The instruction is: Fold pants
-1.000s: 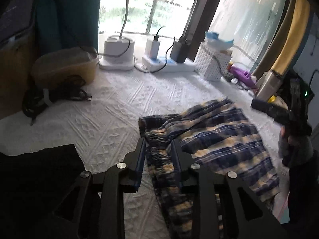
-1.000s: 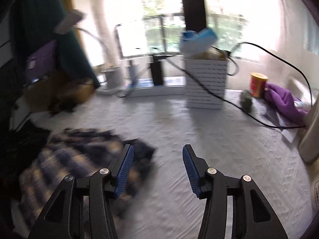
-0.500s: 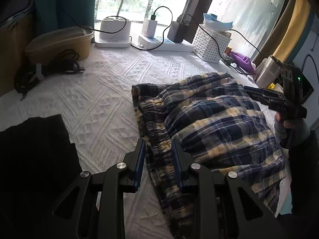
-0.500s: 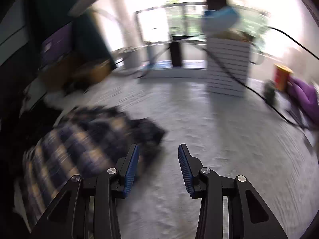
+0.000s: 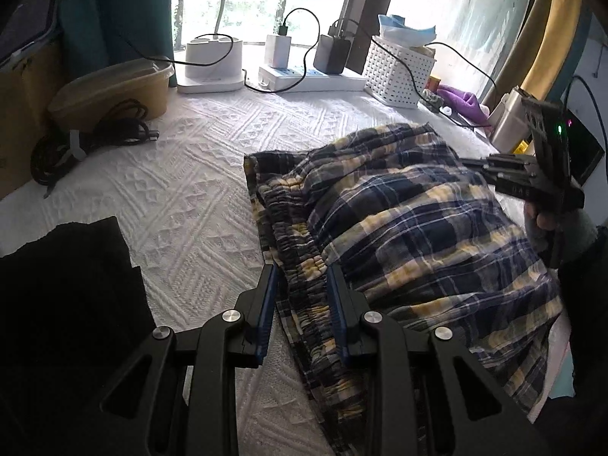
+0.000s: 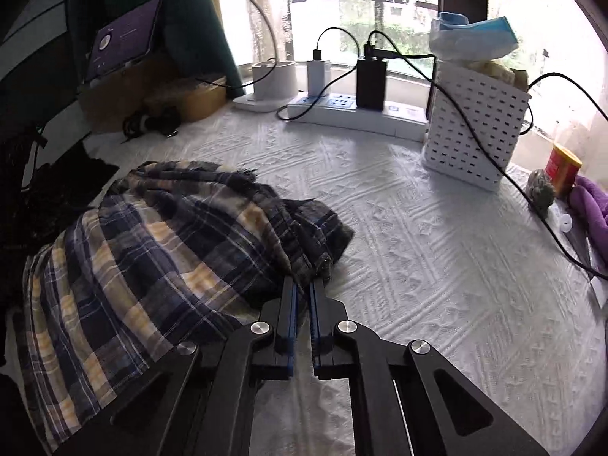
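A: Two fingers (image 5: pixel 268 292) of the left gripper (image 5: pixel 302 285) pinch the gathered waistband of the plaid pants (image 5: pixel 410 235), which lie bunched on the white tabletop (image 5: pixel 182 197).

B: And its pose?

A: It tilts downward. The waistband runs from between the fingers away toward the window, the cloth spreading to its right. At the far right a hand (image 5: pixel 547 220) holds the right gripper (image 5: pixel 471 162), its tip at the fabric's edge.

B: And the right wrist view?

A: Here the right gripper (image 6: pixel 303 285) is pressed nearly together on a dark fold of the pants (image 6: pixel 152 250), angled down. The heap lies to the left, stretching back toward the window.
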`<state>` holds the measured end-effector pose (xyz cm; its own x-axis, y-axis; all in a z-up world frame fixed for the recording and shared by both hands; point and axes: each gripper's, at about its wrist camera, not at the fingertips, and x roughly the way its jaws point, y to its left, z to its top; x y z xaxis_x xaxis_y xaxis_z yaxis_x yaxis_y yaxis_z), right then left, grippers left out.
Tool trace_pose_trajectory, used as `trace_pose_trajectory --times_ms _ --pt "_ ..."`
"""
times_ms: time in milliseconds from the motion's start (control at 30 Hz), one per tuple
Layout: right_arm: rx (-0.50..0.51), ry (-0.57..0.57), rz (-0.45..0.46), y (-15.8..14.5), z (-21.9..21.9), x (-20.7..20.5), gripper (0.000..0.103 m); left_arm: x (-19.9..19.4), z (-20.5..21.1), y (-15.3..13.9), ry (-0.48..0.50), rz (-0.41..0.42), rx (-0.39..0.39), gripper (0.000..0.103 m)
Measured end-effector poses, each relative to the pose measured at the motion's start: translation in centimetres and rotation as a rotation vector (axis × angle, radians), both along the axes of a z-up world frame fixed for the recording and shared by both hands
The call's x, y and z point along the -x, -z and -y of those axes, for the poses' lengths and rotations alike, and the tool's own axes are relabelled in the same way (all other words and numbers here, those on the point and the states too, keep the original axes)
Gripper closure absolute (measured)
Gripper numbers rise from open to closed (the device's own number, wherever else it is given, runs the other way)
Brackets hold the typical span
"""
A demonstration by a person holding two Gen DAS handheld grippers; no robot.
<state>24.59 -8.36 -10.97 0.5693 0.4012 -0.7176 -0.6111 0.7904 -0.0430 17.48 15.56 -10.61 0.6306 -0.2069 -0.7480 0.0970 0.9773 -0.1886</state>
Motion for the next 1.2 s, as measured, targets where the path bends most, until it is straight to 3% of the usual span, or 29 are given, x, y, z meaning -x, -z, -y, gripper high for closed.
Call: trace_pose_trajectory --times_ms 200,567,667,700,733,800,1000,1100,1167,1200 --pt "-0.072 0.079 -0.037 -0.2 2.0 -1.8 0.098 0.0 0.0 0.2 -0.002 0.003 -0.002 0.074" --pt "-0.054 0.158 -0.002 -0.6 1.3 -2.7 0.098 0.2 -0.5 -0.3 -0.032 -0.012 0.036 0.074" --pt "-0.049 0.183 0.035 -1.7 1.8 -1.0 0.079 1.2 -0.9 -1.4 -0.052 0.027 0.057 0.074" --pt "-0.045 0.198 0.05 -2.1 2.0 -0.3 0.069 1.6 -1.1 -2.0 -0.058 0.047 0.077 0.074" --pt "-0.054 0.209 0.058 -2.5 2.5 0.7 0.051 1.9 -1.2 -2.3 -0.062 0.056 0.089 0.074" --pt "-0.097 0.215 0.054 -3.1 3.4 2.4 0.031 2.3 -1.0 -2.7 -0.068 0.063 0.107 0.074" --pt "-0.141 0.17 0.008 -2.7 3.3 8.1 0.032 3.1 0.2 -2.0 -0.055 0.026 0.113 0.074" --pt "-0.141 0.155 -0.039 -1.2 2.5 10.4 0.046 3.6 0.4 -1.4 -0.067 0.005 0.108 0.074" --pt "-0.145 0.162 -0.076 0.0 2.5 11.4 0.049 3.9 0.6 -1.1 -0.073 0.003 0.094 0.074" --pt "-0.134 0.168 -0.092 0.7 2.5 11.9 0.059 4.0 0.6 -0.9 -0.076 0.0 0.086 0.074"
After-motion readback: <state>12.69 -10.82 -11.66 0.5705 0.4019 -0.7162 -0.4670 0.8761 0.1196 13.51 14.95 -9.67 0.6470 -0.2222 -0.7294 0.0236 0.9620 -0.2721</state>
